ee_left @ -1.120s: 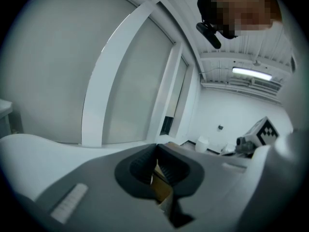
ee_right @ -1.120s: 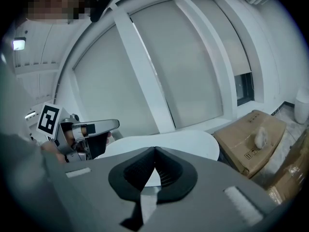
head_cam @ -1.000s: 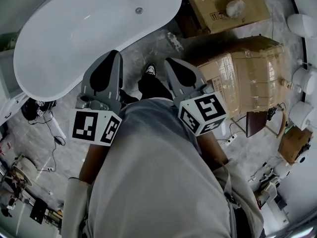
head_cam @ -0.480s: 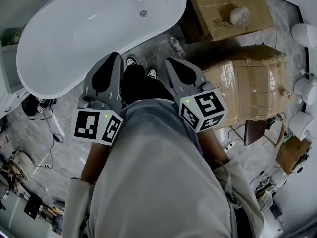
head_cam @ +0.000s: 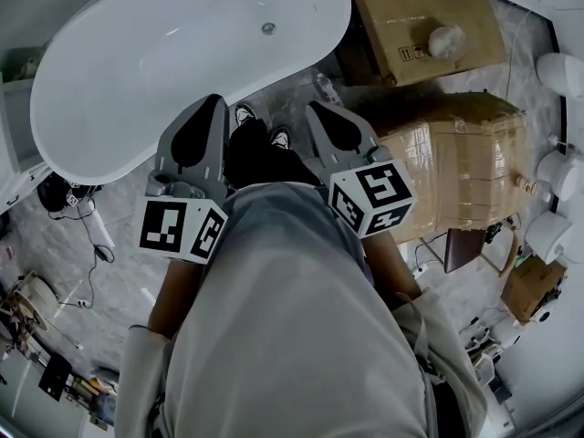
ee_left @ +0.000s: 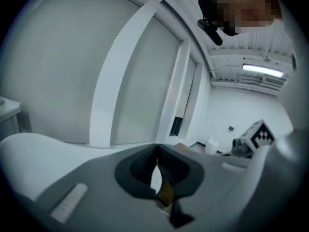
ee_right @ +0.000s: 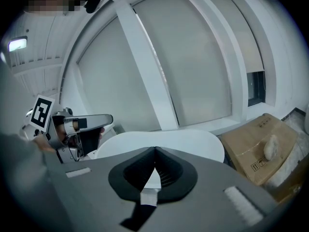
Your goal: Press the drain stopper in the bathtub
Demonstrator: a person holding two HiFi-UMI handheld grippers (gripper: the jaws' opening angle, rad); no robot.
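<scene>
The white oval bathtub [head_cam: 137, 71] fills the upper left of the head view. Its small round metal drain stopper [head_cam: 268, 28] sits on the tub floor near the right end. Both grippers are held in front of my body, well short of the stopper and outside the tub's near rim. The left gripper [head_cam: 217, 99] is shut with nothing in it, jaw tips touching [ee_left: 157, 147]. The right gripper [head_cam: 313, 108] is also shut and empty [ee_right: 155, 149]. The tub's rim [ee_left: 29, 149] shows at the left gripper view's lower left, and the tub's end [ee_right: 169, 140] lies beyond the right jaws.
Two cardboard boxes stand right of the tub, one at the top [head_cam: 429, 12] and a taped one below it [head_cam: 456, 153]. White round fixtures [head_cam: 558, 53] line the right edge. Cables and gear [head_cam: 87, 231] lie on the floor at left. My shoes [head_cam: 243, 112] stand by the tub.
The person has stepped up to the tub; a second shoe now shows beside the first. The tub and boxes shifted slightly right and up in view. Both grippers stay shut.
</scene>
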